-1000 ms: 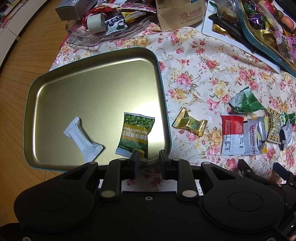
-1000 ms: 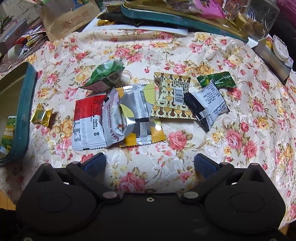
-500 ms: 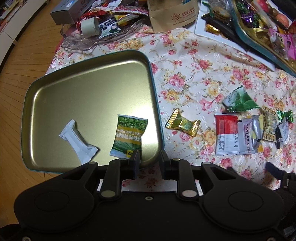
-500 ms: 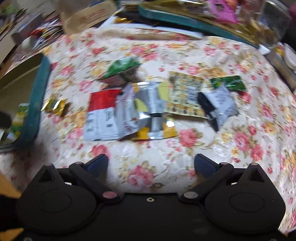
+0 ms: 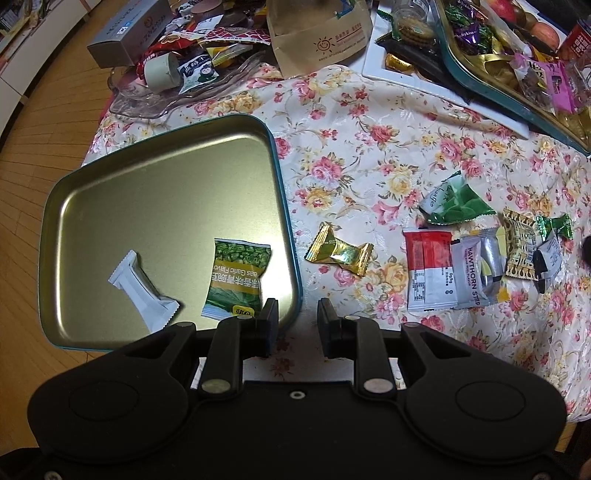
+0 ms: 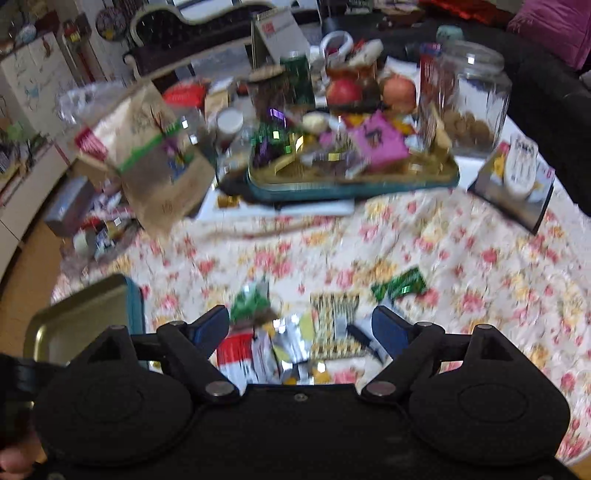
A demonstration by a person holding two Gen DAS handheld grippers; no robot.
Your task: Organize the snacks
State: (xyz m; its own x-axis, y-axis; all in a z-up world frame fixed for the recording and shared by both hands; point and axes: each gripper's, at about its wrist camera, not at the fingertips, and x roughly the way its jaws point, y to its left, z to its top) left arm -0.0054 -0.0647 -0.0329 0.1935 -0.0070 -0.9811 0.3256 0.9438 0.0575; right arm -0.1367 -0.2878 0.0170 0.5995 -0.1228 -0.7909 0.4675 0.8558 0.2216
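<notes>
A gold tin tray with a teal rim sits at the table's left edge, holding a green pea packet and a white packet. My left gripper hovers over the tray's near right corner, open, with only tablecloth between its fingers. A gold candy lies just right of the tray. Further right is a cluster: a red-and-white packet, a hawthorn strip packet and a green leaf packet. My right gripper hangs well above that cluster; its jaws are wide, closing slightly and holding nothing.
A second teal tray heaped with sweets stands at the back. Near it are a glass jar and a brown paper bag. A glass dish of clutter sits behind the gold tray. Wooden floor lies to the left.
The right gripper has risen and tilted up, so the far clutter now fills its blurred view, and its jaws have narrowed a little. In the left view everything has only drifted slightly left.
</notes>
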